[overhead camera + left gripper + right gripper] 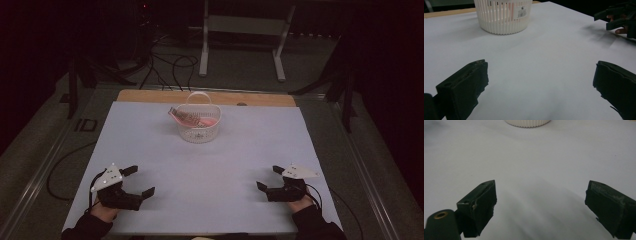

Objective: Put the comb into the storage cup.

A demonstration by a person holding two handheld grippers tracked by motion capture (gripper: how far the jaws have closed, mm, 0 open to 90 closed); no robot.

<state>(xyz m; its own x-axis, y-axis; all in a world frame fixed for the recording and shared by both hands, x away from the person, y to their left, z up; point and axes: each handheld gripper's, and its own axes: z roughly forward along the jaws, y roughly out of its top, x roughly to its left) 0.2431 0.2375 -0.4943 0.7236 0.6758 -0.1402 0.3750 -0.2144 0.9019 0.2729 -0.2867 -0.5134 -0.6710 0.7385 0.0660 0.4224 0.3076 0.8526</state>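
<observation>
Left side: the left tongs (pixel 140 181) rest low over the near-left part of the desk (pixel 150 150), held by a hand (pixel 102 210) in a dark sleeve that enters from the bottom edge. A grey three-cornered plate sits on top of the unit. The jaws stand wide apart with nothing between them. In the left gripper view, the left tongs (pixel 540 75) show both black jaws spread to either side of bare white desk surface (pixel 536 62), and the pads look worn and ragged at their edges.

Centre: a white slatted basket (pixel 198 131) stands upright toward the far middle of the desk, well apart from both tongs. It has a thin arched handle over its mouth. A pink item (pixel 192 118) lies inside it, tilted, with one end projecting over the left rim; what it is cannot be told. In the left gripper view the basket (pixel 502 16) stands at the upper left, with a small printed label on its wall. In the right gripper view the basket (pixel 527 123) shows its lower edge at the top of the frame.

Right side: the right tongs (pixel 268 177) rest low over the near-right part of the desk, held by a hand (pixel 300 202) in a dark sleeve. The jaws stand apart and empty. In the right gripper view, the right tongs (pixel 540 195) show both jaws spread over bare desk surface (pixel 536 165). In the left gripper view the right tongs (pixel 602 21) appear at the upper right, jaws parted.

Beyond the desk, a white metal frame (pixel 245 25) stands on the floor, with dark cables (pixel 170 65) lying to its left.
</observation>
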